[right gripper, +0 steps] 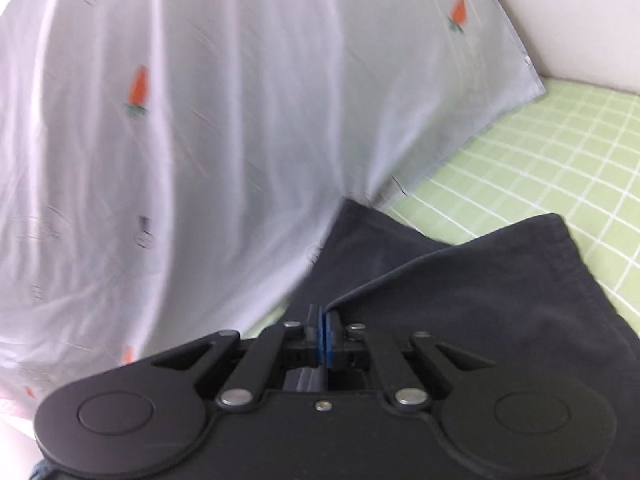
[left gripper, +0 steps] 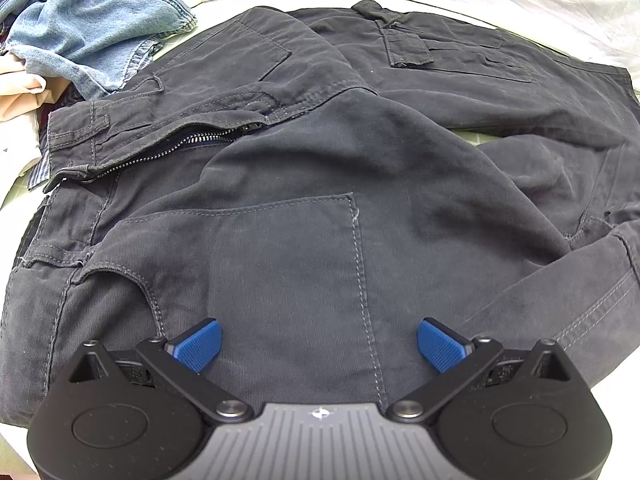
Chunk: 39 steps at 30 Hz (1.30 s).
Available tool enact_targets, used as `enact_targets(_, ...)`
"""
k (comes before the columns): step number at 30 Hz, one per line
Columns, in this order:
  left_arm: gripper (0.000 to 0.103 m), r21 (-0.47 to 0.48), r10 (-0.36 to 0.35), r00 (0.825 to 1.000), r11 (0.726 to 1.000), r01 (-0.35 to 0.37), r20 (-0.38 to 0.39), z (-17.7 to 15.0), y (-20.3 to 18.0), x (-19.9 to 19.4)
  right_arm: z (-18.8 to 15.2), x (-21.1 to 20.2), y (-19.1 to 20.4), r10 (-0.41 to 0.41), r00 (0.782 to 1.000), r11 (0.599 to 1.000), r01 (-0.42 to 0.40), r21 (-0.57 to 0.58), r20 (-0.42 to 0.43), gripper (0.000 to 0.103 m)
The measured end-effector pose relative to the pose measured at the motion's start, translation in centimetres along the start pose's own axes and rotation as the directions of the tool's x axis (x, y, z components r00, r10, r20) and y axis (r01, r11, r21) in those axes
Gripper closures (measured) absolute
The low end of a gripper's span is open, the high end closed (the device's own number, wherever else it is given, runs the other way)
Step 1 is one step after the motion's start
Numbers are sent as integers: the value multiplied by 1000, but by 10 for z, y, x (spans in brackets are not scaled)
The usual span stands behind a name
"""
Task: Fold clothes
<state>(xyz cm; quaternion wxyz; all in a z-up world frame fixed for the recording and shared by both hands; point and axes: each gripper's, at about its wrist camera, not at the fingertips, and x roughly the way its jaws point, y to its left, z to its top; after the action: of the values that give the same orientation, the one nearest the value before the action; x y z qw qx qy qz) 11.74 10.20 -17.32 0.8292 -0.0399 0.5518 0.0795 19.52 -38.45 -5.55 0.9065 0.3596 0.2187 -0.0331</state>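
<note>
Dark navy cargo trousers (left gripper: 320, 168) lie spread and rumpled on the bed, fly unzipped at the left, legs running to the right. My left gripper (left gripper: 319, 345) is open, its blue pads (left gripper: 200, 344) apart just above the near thigh pocket, holding nothing. In the right wrist view my right gripper (right gripper: 323, 334) is shut on an edge of the dark trouser fabric (right gripper: 480, 280), which drapes to the right of the jaws; the leg end lies over the green sheet.
Blue jeans (left gripper: 92, 28) and beige clothes (left gripper: 16, 92) are piled at the far left. A pale grey quilt with carrot print (right gripper: 180, 120) lies beyond the trousers. The green checked sheet (right gripper: 560, 168) and a white wall (right gripper: 560, 20) are at the right.
</note>
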Motion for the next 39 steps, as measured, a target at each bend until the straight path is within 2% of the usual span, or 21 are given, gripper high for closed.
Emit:
enact_targets(1,0,0,0,1000,1000,0,1,0,0,0,-1,-23,8,34,998,999,-32,-31,54,101)
enact_targets(4,0,-2,1,1000,1000,-1,5,-1,-1,0,-14,-74,22,27,988,990,-6,-138,154,101)
enact_targets(6,0,-4,2,1000,1000,-2,10,-2,-1,-1,-28,-84,10,-77,986,976,105,-188,150,101)
enact_targets(8,0,-4,2,1000,1000,-2,15,-3,-1,-1,-44,-78,-22,-235,970,958,243,-152,70,101)
enact_targets(9,0,-4,2,1000,1000,-2,16,-3,-1,-1,-54,-72,-47,-316,949,944,314,-106,-3,101)
enact_targets(10,0,-4,2,1000,1000,-2,17,-3,-1,-1,-65,-70,-66,-365,929,930,360,-78,-56,101)
enact_targets(12,0,-3,2,1000,1000,-2,19,-3,-1,-1,-86,-68,-102,-448,880,893,449,-33,-158,101)
enact_targets(15,0,-3,2,1000,1000,-2,20,-3,-1,0,-101,-75,-119,-497,844,864,504,-21,-201,100)
enact_targets(16,0,-3,2,1000,1000,-2,20,-3,-1,0,-104,-77,-124,-509,835,855,518,-16,-211,96)
enact_targets(18,0,-5,2,1000,1000,-2,19,-4,0,0,-98,-81,-126,-498,848,861,508,10,-178,80)
enact_targets(19,0,-5,2,1000,1000,-2,19,-4,0,0,-95,-81,-127,-495,854,863,505,19,-160,59)
enact_targets(20,0,-5,3,1000,1000,-3,17,-4,0,0,-91,-78,-128,-495,857,864,502,15,-145,48)
enact_targets(22,0,-6,3,1000,1000,-3,16,-4,-1,0,-84,-70,-131,-496,860,866,500,5,-119,49)
enact_targets(26,0,-13,7,1000,1000,-7,15,-5,0,0,-74,-42,-146,-521,839,852,521,-44,-158,46)
enact_targets(30,0,-22,13,1000,1000,-12,16,-6,-1,-1,-65,-21,-146,-569,814,820,553,-144,-115,38)
enact_targets(32,0,-26,15,1000,1000,-14,19,-7,0,-1,-61,-11,-147,-593,799,800,571,-184,-102,25)
enact_targets(35,0,-26,14,1000,1000,-14,14,-9,0,-2,-55,3,-152,-634,770,761,603,-238,-74,18)
enact_targets(38,0,-10,3,1000,1000,-3,0,-13,1,-4,-49,15,-160,-657,751,734,619,-280,-62,0)
enact_targets(39,0,-2,-2,1000,1000,2,-5,-15,2,-5,-46,18,-164,-660,749,730,621,-286,-60,0)
